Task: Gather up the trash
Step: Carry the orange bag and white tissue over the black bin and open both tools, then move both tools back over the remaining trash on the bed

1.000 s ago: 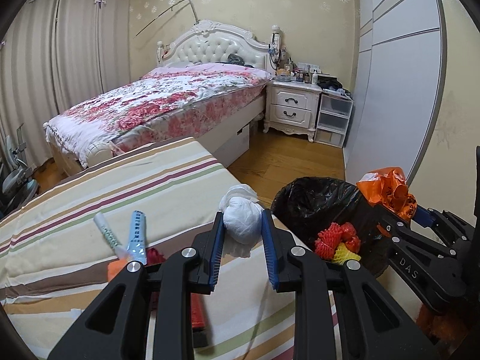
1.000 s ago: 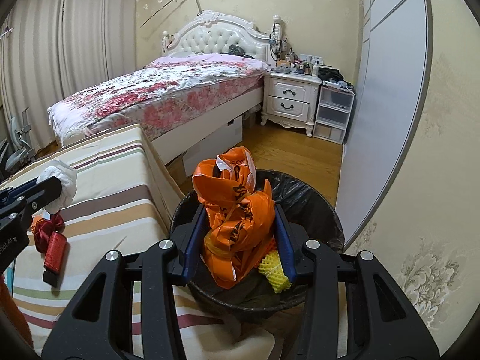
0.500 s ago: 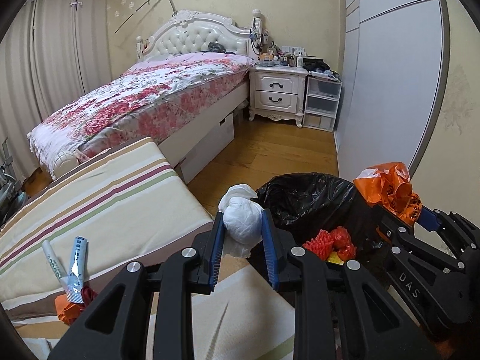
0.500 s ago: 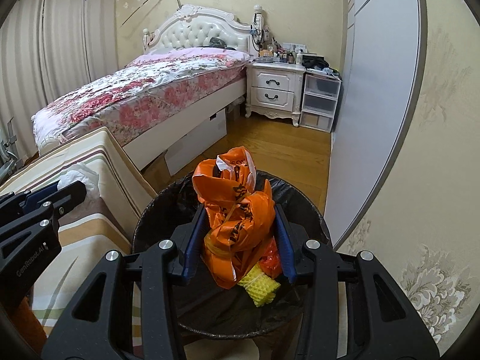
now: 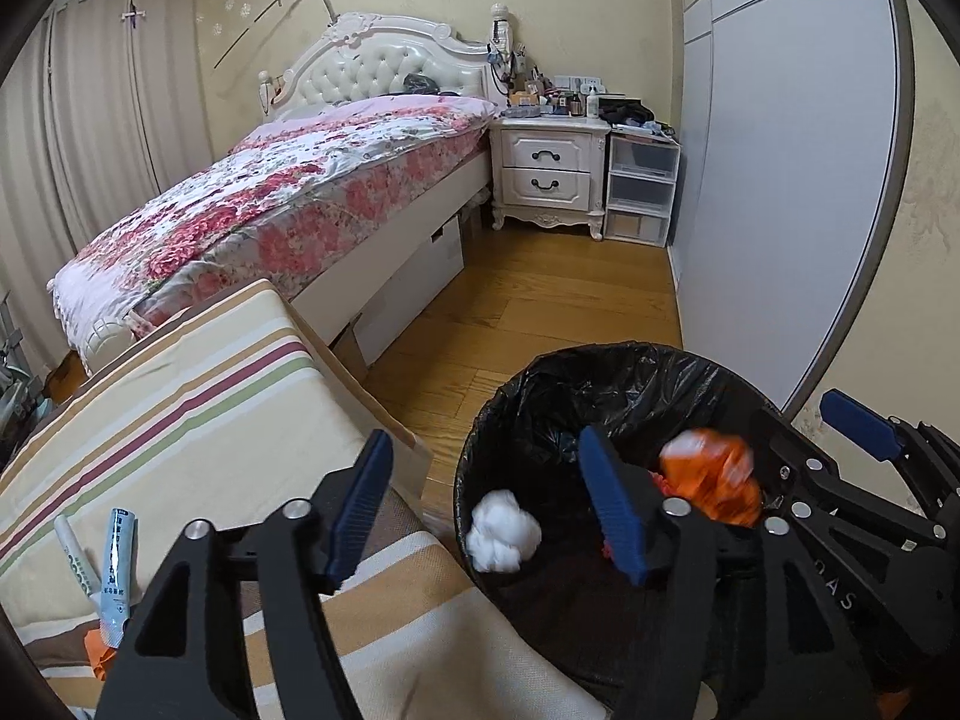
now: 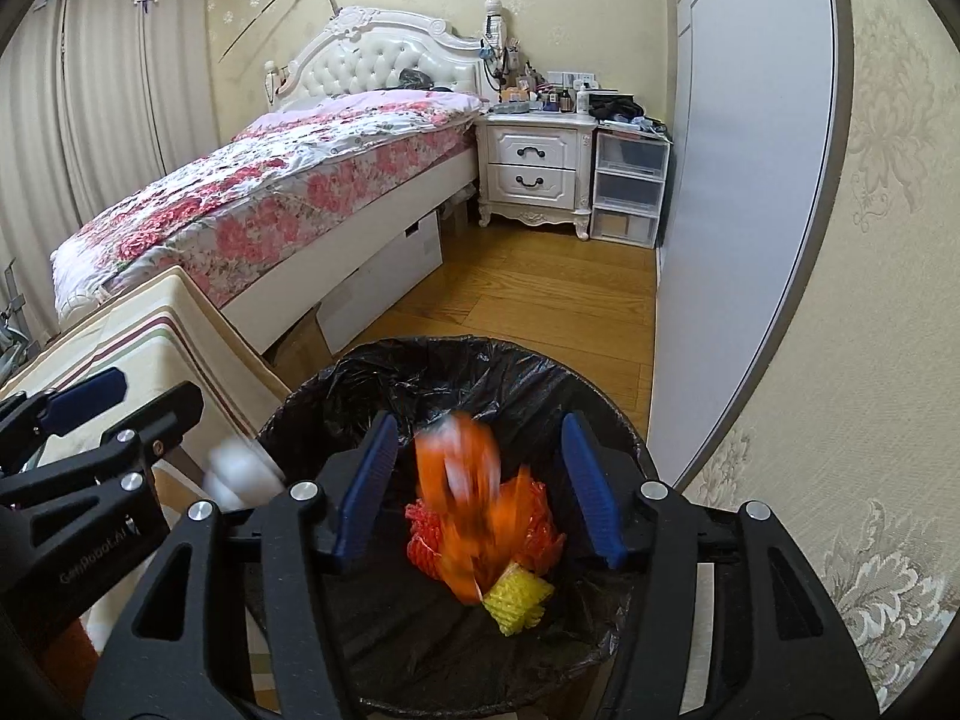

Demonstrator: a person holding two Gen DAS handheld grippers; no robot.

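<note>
From your left wrist, the left tool (image 5: 486, 516) is spread wide, gripping nothing; the white tissue wad (image 5: 503, 531) sits between its fingers over the black-lined bin (image 5: 540, 396).

From your right wrist, the right tool (image 6: 480, 486) is spread too, and the blurred orange bag (image 6: 465, 498) is loose inside the bin (image 6: 420, 372).
</note>
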